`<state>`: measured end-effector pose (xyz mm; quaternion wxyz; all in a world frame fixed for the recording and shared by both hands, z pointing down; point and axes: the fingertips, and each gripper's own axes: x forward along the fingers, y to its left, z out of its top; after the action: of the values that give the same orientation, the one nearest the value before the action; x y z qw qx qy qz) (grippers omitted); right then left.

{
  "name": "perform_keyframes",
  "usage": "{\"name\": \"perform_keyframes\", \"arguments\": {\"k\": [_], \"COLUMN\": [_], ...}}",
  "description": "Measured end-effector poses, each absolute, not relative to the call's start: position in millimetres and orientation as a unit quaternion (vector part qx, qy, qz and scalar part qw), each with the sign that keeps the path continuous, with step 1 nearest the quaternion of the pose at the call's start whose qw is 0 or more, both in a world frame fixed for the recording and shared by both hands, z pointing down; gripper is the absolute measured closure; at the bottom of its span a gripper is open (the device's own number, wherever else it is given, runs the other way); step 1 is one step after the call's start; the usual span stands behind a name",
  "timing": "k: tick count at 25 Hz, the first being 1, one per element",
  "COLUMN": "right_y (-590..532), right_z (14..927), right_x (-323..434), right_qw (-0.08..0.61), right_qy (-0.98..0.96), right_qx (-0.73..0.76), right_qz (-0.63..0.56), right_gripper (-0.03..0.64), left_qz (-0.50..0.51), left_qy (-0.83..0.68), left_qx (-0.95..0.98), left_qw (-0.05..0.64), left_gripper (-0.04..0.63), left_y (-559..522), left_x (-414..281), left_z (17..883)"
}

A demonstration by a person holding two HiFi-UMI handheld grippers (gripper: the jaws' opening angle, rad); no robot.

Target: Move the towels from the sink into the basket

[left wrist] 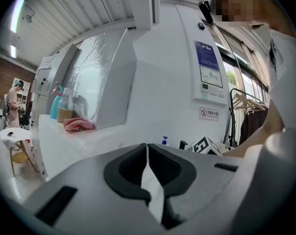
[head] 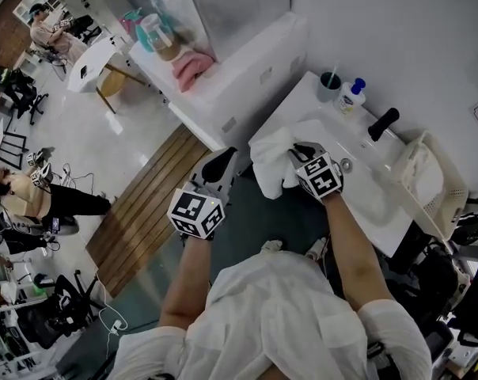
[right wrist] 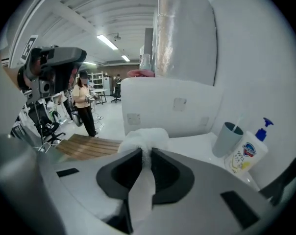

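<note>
Hanging just over the sink's (head: 385, 222) left end, on the side nearest the person, one white towel (head: 269, 161) is clamped in the right claw (right wrist: 144, 153). Its jaws are pressed on the cloth from both sides. A wad of the towel is seen bulging just beyond the tips, and a strip of it is seen trailing back through the gap behind them. The towel is bunched, so no end is shown pointing clearly any way. Its long axis is taken to run from the wad at the tips down and away from the sink rim, toward the person. The left claw (left wrist: 147, 153) is held just left of the towel, off the sink's left end, with its jaws brought together. A pale strip is seen in the gap behind its tips, and whether that is cloth cannot be told. Two claws and one towel are counted. One white basket (head: 449, 188) is set against the sink's right end. One cup (head: 330, 85), one soap bottle (head: 351, 96) and one black tap (head: 383, 123) are stood along the sink's far edge. One pink cloth (head: 193, 68) is laid on the white desk (head: 247, 54) beyond the sink's left end.
</note>
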<state>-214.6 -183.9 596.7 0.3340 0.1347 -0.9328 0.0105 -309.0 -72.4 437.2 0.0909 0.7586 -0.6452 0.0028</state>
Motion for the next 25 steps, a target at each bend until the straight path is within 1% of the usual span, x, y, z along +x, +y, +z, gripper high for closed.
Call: {"name": "perform_keyframes", "arguments": {"k": [5,12,20,25], "right_y": [-200,-220,-239,-252], "right_z": [556,488,389,339], "right_x": [-192,-155,-103,-65], "right_qw": [0.296,0.238,0.163,0.141], "right_qy": [-0.939,-0.944,-0.945,-0.936], "right_qx": [0.176,0.230,0.285,0.323], "right_qz": [0.021,0.000,-0.010,-0.030], "right_gripper": [0.540,0.540,0.540,0.540], "left_qz": [-0.003,-0.011,-0.024,-0.032], "left_qy": [-0.629,-0.601,-0.563,-0.538], "left_qx": [0.773,0.797,0.825,0.842], "left_qw": [0.081,0.066,0.045,0.035], "left_gripper": [0.574,0.575,0.575,0.575], "left_y": [-84,-108,-138,-156], "left_x": [-296,-274,-240,-218], "left_z": [424,408,382,369]}}
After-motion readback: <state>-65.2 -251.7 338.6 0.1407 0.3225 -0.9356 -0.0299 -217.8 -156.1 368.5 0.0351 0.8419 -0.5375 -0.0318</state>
